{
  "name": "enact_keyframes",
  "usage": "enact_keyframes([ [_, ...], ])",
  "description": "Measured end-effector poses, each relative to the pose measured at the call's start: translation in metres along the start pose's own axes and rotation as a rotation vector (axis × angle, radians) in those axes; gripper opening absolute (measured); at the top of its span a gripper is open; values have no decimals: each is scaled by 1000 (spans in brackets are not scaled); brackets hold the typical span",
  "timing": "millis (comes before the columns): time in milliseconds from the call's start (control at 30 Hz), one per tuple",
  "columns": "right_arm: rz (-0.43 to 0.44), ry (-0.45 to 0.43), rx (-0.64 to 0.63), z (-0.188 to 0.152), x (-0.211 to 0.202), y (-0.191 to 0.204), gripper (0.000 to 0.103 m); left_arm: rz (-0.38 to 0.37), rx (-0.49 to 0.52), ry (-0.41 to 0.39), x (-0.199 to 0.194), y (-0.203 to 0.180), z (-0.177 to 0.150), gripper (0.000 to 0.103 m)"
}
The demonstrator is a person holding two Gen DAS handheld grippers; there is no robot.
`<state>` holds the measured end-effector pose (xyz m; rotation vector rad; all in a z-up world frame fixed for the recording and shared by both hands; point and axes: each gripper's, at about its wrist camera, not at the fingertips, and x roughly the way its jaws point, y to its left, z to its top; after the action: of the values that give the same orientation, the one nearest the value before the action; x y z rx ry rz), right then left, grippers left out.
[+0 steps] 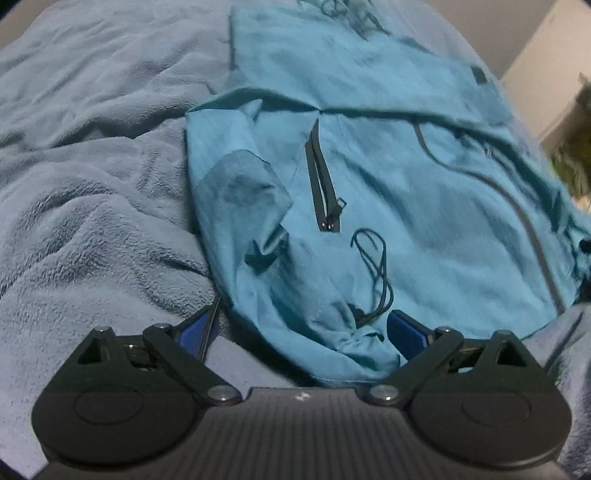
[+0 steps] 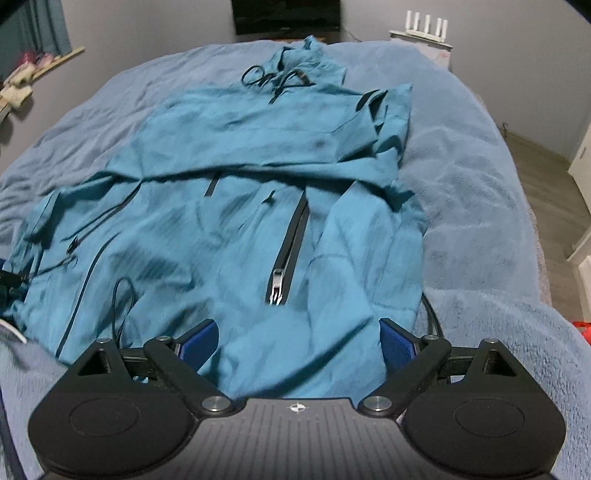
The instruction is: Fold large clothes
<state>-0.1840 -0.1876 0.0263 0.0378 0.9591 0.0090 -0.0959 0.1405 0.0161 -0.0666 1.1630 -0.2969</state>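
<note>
Your left gripper (image 1: 299, 328) and right gripper (image 2: 297, 339) both stand wide open, holding nothing. The teal jacket (image 2: 229, 229) looks light, limp and slippery, so pinch its hem (image 2: 295, 384) through both layers.

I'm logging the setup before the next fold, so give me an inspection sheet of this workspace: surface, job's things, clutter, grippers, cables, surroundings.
Surface: bed covered by a rumpled blue fleece blanket.
Job's things: teal jacket spread front-up, sleeves folded across the chest; pocket zipper partly open; black drawcord loose at the hem.
Clutter: nothing seen on the bed besides the jacket.
Grippers: left gripper open over the hem, not clamping; right gripper open over the hem, nothing clamped.
Cables: dark cable along the jacket's right edge.
Surroundings: dark screen on the far wall, white router, curtain, wood floor.
</note>
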Motion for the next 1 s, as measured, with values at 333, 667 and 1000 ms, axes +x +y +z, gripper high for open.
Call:
enact_keyframes([
  [333, 5, -31, -8, 0, 13, -2, 90, 4, 16, 9, 30, -16, 11, 96],
  [667, 27, 74, -12, -8, -16, -16, 86, -137, 106, 147, 32, -21, 0, 91],
  [1000, 158, 119, 115, -21, -16, -25, 92, -85, 38, 95, 44, -22, 1, 80],
])
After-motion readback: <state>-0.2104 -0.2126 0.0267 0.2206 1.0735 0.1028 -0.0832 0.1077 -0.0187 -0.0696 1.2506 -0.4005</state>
